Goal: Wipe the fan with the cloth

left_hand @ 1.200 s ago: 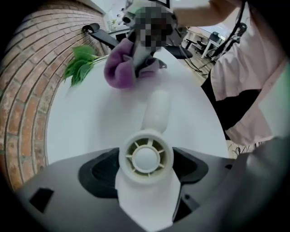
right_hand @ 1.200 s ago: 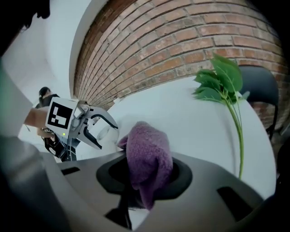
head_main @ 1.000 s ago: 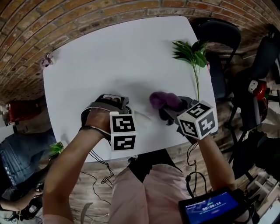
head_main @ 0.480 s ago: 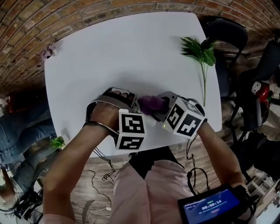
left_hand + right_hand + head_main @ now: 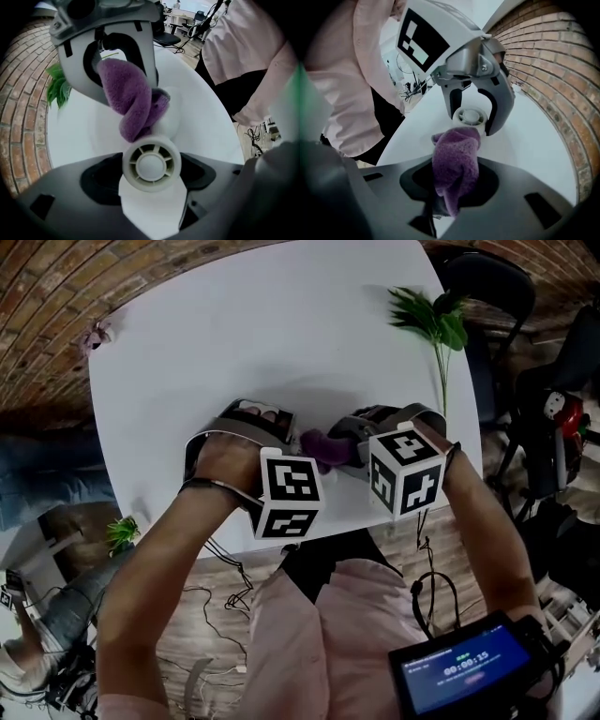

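A small white fan with a ribbed round hub (image 5: 151, 164) stands on the white table (image 5: 234, 343). My left gripper (image 5: 151, 171) points straight down and is shut on that hub, one jaw on each side. A white blade (image 5: 150, 206) shows below the hub. My right gripper (image 5: 452, 187) is shut on a purple cloth (image 5: 457, 164). The cloth's free end rests against the fan hub (image 5: 469, 116), just beside the left gripper's fingers (image 5: 499, 105). From the head view the cloth (image 5: 322, 446) shows between the two hands; the fan is hidden there.
A green plant sprig (image 5: 433, 320) lies at the table's right edge, and a small pink item (image 5: 97, 334) at its far left corner. A dark chair (image 5: 483, 287) stands beyond the right side. A screen device (image 5: 464, 676) sits low at the right.
My right gripper has moved left with the purple cloth and rolled over, bringing the cloth up against the left gripper and fan. The left gripper has stayed in place.
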Tool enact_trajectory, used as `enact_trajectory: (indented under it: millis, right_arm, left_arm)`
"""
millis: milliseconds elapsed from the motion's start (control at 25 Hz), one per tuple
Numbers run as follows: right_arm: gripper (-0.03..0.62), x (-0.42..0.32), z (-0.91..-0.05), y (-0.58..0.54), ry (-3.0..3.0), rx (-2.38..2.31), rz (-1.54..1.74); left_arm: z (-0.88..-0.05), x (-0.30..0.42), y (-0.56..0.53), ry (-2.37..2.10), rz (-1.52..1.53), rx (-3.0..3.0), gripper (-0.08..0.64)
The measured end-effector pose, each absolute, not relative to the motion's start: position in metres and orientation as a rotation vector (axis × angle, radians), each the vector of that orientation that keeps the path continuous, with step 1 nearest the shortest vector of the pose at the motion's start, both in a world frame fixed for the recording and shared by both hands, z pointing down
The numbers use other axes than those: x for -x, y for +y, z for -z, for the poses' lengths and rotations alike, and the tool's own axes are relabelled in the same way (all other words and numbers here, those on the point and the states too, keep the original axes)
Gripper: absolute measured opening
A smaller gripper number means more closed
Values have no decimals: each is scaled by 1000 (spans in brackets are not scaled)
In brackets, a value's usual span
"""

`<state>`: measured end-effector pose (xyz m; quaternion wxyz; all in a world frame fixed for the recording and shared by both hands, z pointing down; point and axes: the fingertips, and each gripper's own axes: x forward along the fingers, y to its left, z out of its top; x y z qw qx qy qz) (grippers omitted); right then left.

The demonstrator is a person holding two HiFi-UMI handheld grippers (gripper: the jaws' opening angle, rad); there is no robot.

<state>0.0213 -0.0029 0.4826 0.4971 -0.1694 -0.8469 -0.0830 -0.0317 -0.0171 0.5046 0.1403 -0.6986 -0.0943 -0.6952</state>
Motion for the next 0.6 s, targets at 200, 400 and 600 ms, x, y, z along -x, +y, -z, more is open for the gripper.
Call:
enact_trajectory:
  millis: [200, 400, 600]
  right_arm:
    - [95, -31, -483, 10, -2034, 440, 162]
    - [94, -42, -485, 20, -2050, 389, 92]
    - [94, -51, -483, 32, -2072, 293, 2]
  left_arm:
    - [-505, 36, -18, -278, 2001, 2016, 370]
    - [-507, 38, -19, -256, 2009, 2027, 370]
    - [-505, 40, -21, -206, 2039, 2062, 370]
